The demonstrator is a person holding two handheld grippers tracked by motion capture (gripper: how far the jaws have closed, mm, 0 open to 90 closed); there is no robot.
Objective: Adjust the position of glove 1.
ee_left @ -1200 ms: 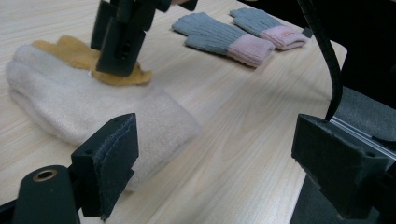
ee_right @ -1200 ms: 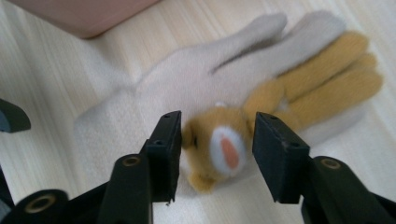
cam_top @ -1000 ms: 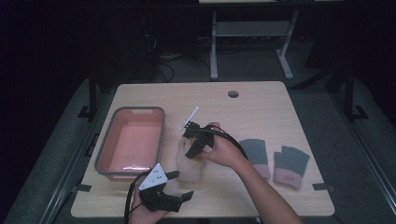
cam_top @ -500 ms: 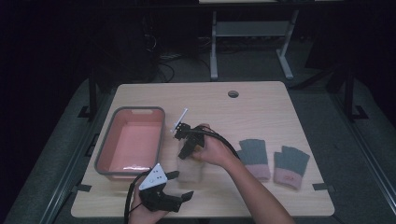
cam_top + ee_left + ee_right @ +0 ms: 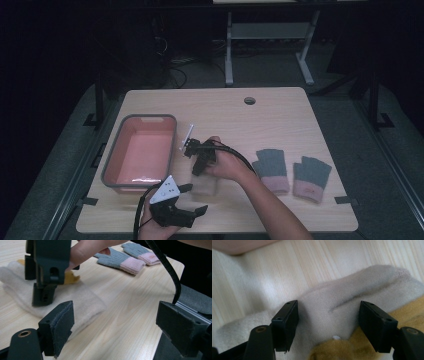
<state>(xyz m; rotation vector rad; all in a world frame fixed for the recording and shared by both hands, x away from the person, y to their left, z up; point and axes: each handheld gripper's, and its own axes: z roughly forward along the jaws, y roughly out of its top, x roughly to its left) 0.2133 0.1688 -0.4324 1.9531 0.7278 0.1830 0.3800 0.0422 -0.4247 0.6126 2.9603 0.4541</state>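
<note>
A cream woolly piece [image 5: 206, 186] with a yellow-brown patch [image 5: 337, 352] lies flat on the wooden table [image 5: 280, 125], a little left of its middle. My right gripper [image 5: 196, 169] points down onto it, open, with its pads [image 5: 287, 323] standing either side of a fold of the cream fabric [image 5: 329, 307]. My left gripper [image 5: 194, 199] hovers open near the front edge, just short of the cream piece [image 5: 85, 302]. From there the right gripper [image 5: 46, 272] is seen standing on the fabric.
A pink tray with a grey rim [image 5: 172, 145] sits left of the cream piece. Two grey gloves with pink cuffs [image 5: 272, 167] [image 5: 310, 177] lie at the right, also seen as a pair of grey gloves [image 5: 120, 261]. A cable hole [image 5: 249, 100] marks the far edge.
My right gripper has shifted slightly left and come down onto the cream piece. The left gripper has stayed in place.
</note>
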